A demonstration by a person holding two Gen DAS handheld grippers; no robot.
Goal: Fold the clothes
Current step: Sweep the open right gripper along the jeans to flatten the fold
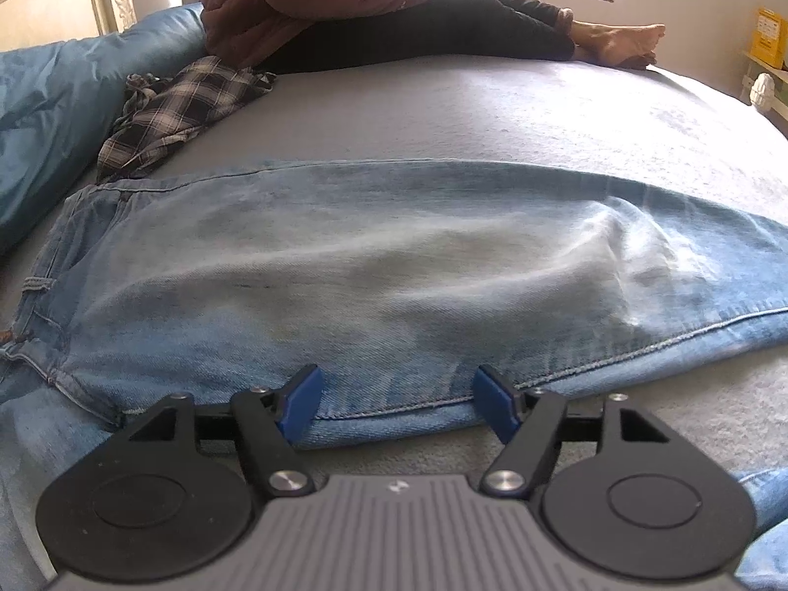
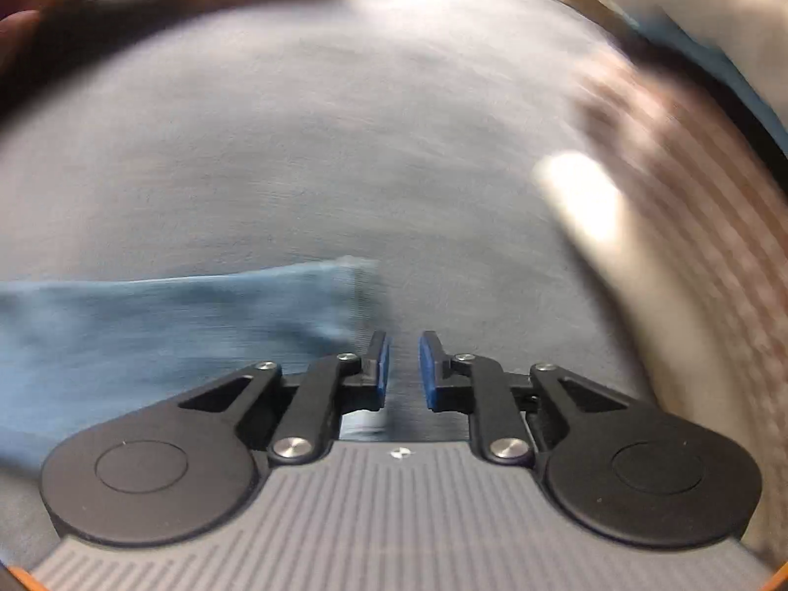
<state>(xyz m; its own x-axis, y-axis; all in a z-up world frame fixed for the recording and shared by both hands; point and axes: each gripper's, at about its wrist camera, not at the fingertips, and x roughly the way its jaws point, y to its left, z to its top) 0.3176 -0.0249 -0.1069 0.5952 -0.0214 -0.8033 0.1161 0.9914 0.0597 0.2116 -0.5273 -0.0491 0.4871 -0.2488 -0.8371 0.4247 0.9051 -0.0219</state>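
One pair of jeans (image 1: 344, 266) is lying across a grey bed (image 1: 492, 113) — the left gripper (image 1: 396, 401) is hovering released at its near hem; the right gripper (image 2: 404, 369), blurred, is sitting slightly parted beside the leg end, grasping nothing.

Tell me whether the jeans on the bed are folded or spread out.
Folded once lengthwise, not yet folded across: the jeans lie flat along the bed, one leg stacked on the other, its edge showing under the top seam.

The jeans (image 1: 374, 266) are faded light blue, paler mid-leg. The bed (image 1: 492, 113) is grey. The shirt (image 1: 172, 113) is black-and-white plaid. Both the left gripper (image 1: 401, 401) and right gripper (image 2: 404, 369) are black with blue pads.
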